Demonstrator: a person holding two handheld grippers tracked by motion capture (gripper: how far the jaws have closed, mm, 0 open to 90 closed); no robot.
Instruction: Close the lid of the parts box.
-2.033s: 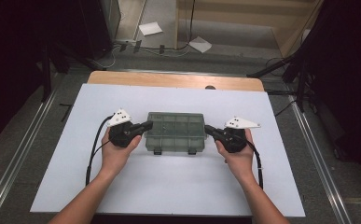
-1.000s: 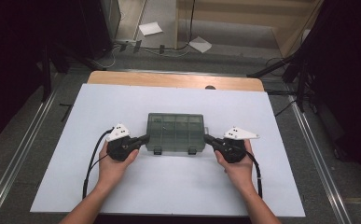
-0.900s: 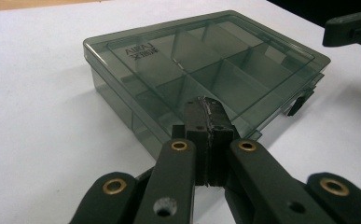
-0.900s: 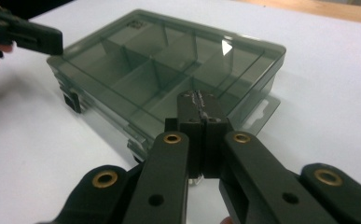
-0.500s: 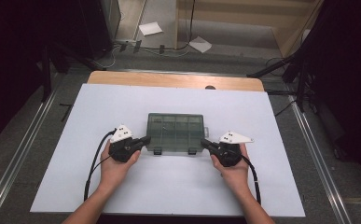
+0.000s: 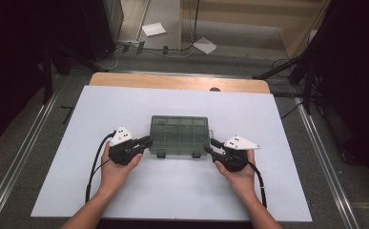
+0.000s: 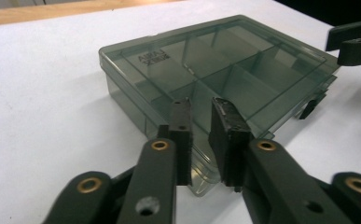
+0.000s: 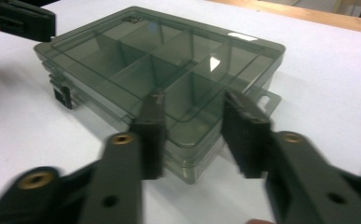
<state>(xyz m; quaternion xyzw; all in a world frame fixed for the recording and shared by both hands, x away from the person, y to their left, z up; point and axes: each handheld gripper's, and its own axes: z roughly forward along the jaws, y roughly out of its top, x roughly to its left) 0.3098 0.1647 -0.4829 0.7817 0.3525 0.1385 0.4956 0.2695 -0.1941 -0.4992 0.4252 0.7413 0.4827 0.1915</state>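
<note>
A smoky-green clear compartment box point(image 6: 179, 135) lies shut in the middle of the white tabletop point(image 6: 277, 124). My left gripper point(image 6: 145, 141) points at its front left corner, with the tips close to the wall. In the left gripper view the box point(image 7: 225, 70) lies just beyond my left gripper point(image 7: 199, 126), whose jaws stand a narrow gap apart with nothing held. My right gripper point(image 6: 210, 146) sits at the front right corner. Its view shows the box point(image 8: 159, 60) with my right gripper point(image 8: 192, 126) open wide around the near corner, without touching it.
A bare wooden strip point(image 6: 182, 82) runs along the far edge of the table, with a small dark spot point(image 6: 215, 89) on it. Papers point(image 6: 152, 29) lie on the floor beyond. A black cable point(image 6: 94, 167) trails from the left gripper.
Both grippers have drawn back toward the person, from the box's two sides to its front corners. The box has barely moved.
</note>
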